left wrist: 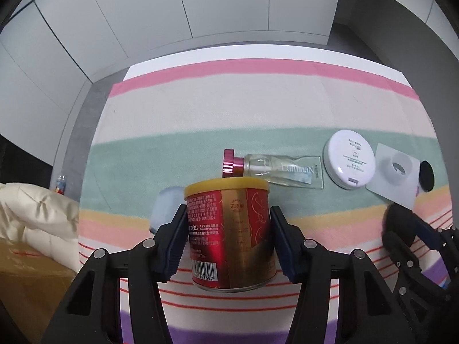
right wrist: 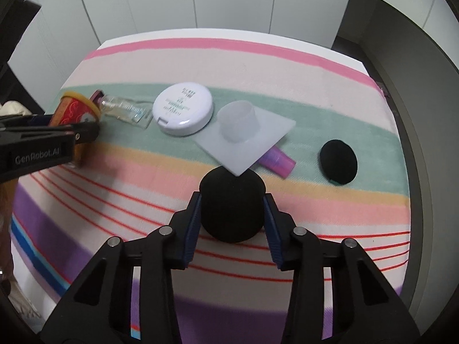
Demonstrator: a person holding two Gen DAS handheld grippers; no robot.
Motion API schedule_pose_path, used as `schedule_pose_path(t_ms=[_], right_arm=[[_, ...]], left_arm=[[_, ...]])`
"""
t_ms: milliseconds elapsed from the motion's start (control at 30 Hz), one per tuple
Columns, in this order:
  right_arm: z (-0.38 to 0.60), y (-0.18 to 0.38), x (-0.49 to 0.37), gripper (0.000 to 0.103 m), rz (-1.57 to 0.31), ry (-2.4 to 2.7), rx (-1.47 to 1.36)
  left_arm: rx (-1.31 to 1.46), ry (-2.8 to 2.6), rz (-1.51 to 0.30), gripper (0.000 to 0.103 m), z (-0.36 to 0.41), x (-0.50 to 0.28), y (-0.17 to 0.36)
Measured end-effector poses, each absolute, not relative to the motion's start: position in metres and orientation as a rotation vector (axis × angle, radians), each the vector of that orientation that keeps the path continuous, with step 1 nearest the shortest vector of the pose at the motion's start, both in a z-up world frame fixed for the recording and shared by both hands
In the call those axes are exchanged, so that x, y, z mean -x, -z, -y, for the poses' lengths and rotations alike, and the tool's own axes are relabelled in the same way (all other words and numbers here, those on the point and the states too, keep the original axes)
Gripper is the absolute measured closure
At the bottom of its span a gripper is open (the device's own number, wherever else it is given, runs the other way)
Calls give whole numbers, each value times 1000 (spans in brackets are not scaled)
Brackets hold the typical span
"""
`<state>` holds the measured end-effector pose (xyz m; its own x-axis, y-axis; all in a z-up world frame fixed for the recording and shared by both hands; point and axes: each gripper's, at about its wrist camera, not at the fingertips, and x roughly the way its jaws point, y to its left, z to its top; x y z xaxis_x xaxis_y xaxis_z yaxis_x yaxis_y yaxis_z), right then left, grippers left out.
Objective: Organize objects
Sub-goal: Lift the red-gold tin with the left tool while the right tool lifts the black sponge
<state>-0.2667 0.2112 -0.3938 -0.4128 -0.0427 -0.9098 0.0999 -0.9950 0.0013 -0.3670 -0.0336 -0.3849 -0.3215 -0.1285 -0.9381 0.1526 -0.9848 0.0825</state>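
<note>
In the left wrist view, the left gripper had its jaws pressed on the sides of a red can with a yellow lid, standing upright near the counter's near edge. Behind it a glass bottle lay on its side beside a white compact.

In the right wrist view, the right gripper held a black round object between narrow jaws. Another black disc, a purple tube and a translucent cup sat loose toward the far right, so sorting looked barely started.

"GenRobot.AI" on left tongs; barcode digits "141697" on red tin.
</note>
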Motion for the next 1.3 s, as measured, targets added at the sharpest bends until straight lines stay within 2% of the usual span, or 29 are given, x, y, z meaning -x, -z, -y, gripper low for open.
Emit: schedule_pose_path(t_ms=[333, 533, 900, 1300], right_arm=[[-210, 366, 257, 61, -57, 2581, -1625], [-212, 331, 253, 61, -67, 2617, -1583], [-219, 247, 236, 61, -62, 2674, -1495], [-226, 134, 209, 61, -100, 2749, -1371]], left_arm=[[-1729, 2420, -48, 47, 33, 358, 371], [-1688, 2434, -62, 47, 34, 348, 340], [-1582, 2476, -37, 47, 34, 317, 256], [-1458, 2508, -10, 47, 36, 272, 130]])
